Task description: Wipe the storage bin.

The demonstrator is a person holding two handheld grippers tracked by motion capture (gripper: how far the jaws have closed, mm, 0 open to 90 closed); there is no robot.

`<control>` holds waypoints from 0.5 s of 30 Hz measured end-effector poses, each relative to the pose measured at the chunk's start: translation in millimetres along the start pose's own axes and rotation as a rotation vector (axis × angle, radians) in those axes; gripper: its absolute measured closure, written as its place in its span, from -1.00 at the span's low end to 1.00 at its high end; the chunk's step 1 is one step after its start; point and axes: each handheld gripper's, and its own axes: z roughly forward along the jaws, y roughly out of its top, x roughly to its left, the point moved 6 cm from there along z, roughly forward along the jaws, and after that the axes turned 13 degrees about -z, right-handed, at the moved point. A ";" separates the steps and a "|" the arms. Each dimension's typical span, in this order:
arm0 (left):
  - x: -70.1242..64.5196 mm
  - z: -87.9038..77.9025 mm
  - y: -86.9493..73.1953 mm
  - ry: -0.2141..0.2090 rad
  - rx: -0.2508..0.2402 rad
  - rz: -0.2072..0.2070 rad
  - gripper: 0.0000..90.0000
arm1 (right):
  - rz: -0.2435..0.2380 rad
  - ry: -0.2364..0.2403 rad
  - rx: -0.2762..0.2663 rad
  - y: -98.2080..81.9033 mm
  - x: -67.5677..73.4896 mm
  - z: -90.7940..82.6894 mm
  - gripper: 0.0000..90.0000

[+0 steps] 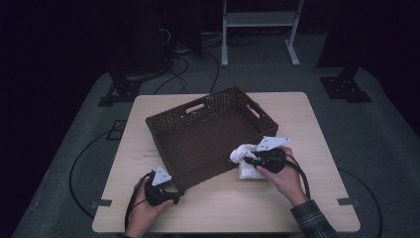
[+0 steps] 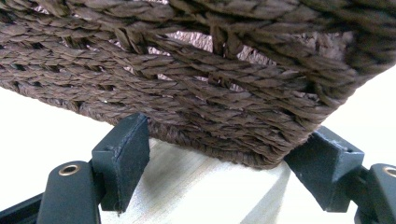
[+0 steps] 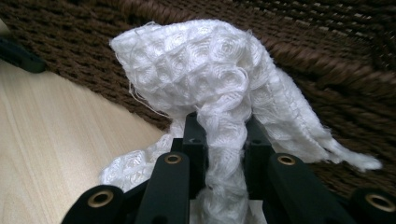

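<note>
A dark brown woven basket point(image 1: 166, 141) stands askew in the middle of the light wooden table point(image 1: 223, 203). My left gripper point(image 1: 174, 188) is at its near left corner. In the left gripper view the jaws of the left gripper point(image 2: 219, 158) sit on either side of that basket point(image 2: 196, 84) corner and press on it. My right gripper point(image 1: 248, 159) is by the basket's near right side, shut on a white waffle-weave cloth point(image 1: 242, 154). In the right gripper view the cloth point(image 3: 201, 70) bunches up out of the right gripper point(image 3: 224, 126) in front of the basket wall point(image 3: 327, 56).
Part of the cloth lies on the table beside the basket. Bare table runs along the near edge between the person's hands. Beyond the table are a white rack's legs point(image 1: 257, 29), black stands and cables point(image 1: 183, 69) on the grey floor.
</note>
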 end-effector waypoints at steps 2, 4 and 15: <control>0.0 0.0 0.0 0.000 0.000 0.000 -0.48 | -0.003 0.008 0.012 -2.3 0.7 3.8 0.69; 0.0 0.0 0.0 0.000 0.000 0.000 -0.48 | -0.004 0.017 0.023 -4.6 2.5 8.4 0.69; 0.0 0.0 0.0 -0.001 0.000 0.000 -0.48 | -0.002 0.052 0.069 -12.6 9.0 24.0 0.69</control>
